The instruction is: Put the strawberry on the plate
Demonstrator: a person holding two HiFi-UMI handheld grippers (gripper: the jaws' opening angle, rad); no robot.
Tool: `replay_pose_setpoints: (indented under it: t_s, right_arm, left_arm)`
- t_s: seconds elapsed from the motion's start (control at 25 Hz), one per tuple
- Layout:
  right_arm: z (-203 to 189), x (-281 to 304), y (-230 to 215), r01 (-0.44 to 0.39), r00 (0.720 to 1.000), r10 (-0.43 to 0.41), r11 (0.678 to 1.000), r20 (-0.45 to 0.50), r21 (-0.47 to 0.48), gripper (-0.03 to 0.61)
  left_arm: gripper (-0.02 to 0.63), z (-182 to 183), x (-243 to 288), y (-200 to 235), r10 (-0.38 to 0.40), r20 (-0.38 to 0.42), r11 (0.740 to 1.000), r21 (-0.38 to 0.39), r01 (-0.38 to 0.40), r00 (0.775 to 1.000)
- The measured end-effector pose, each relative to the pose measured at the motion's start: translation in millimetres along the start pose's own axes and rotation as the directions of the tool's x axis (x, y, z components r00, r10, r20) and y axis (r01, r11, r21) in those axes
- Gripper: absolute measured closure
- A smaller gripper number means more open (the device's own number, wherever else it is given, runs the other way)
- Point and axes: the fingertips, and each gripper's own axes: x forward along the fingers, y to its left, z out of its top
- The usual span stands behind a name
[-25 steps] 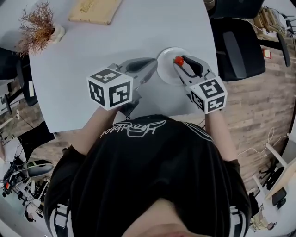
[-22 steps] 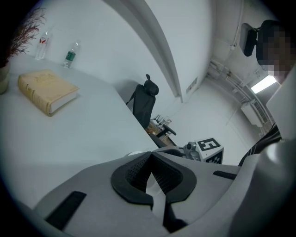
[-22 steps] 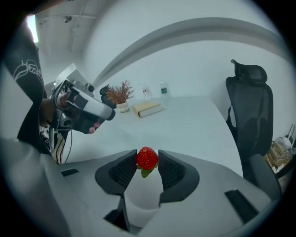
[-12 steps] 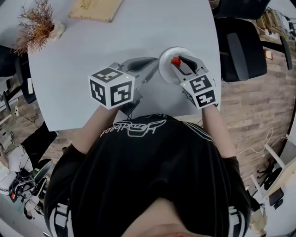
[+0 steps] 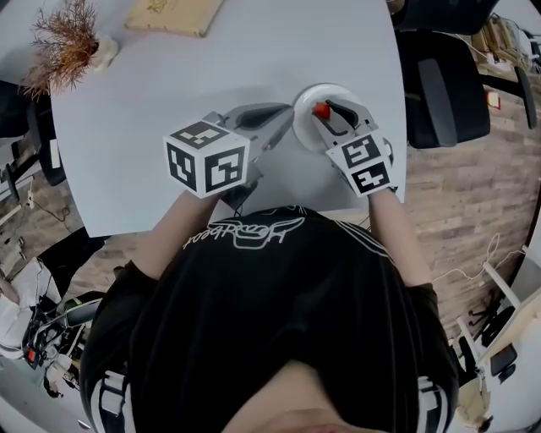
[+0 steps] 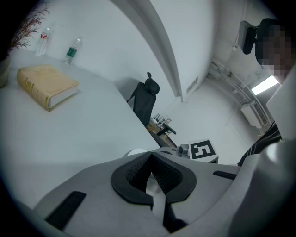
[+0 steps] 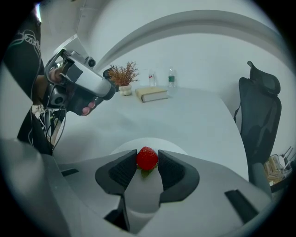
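Over the plate [image 5: 304, 128], we hold the strawberry [image 5: 321, 110] clamped in the right gripper [image 5: 326, 115]. In the right gripper view the red fruit [image 7: 147, 159] sits at the tips of the right gripper [image 7: 147, 162], one dark pad pressed against each side and its green leaves pointing down towards us. The white plate [image 7: 173, 146] shows as a pale round shape directly behind and beneath the fruit. We cannot tell whether the strawberry touches the plate or hangs just above it.

To the left of the plate we keep the left gripper [image 5: 272, 120], its tips just beside the plate's rim. In the left gripper view the left gripper [image 6: 150, 159] has its pads meeting at the tips with nothing caught between them, and a sliver of the plate [image 6: 135, 152] peeks over the left jaw.

The plate rests on a white table [image 5: 211, 68], near its right edge. Well beyond the plate, at the far side of the table, lies a tan book [image 5: 173, 17], and far off to the plate's left stands a dried plant [image 5: 68, 51]. A black chair [image 5: 439, 84] stands off the table, to the right of the plate.
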Motion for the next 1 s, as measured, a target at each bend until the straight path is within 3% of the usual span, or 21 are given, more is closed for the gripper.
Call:
replay_pose_setpoints:
  t_s: [0.24,1.0]
  right_arm:
    - [-4,2,4,0.01,0.999,-0.012,0.998,-0.038,-0.069,0.44]
    - [-5,2,6,-0.013,0.998,0.006,0.995,-0.066,-0.104,0.44]
  left_arm:
    - [0.607,0,-1,-2,-0.006,0.003,1.0,0.006,0.006,1.0]
    - [0.607,-4,-8,7,0.005,-0.008,1.0,-0.023,-0.005,1.0]
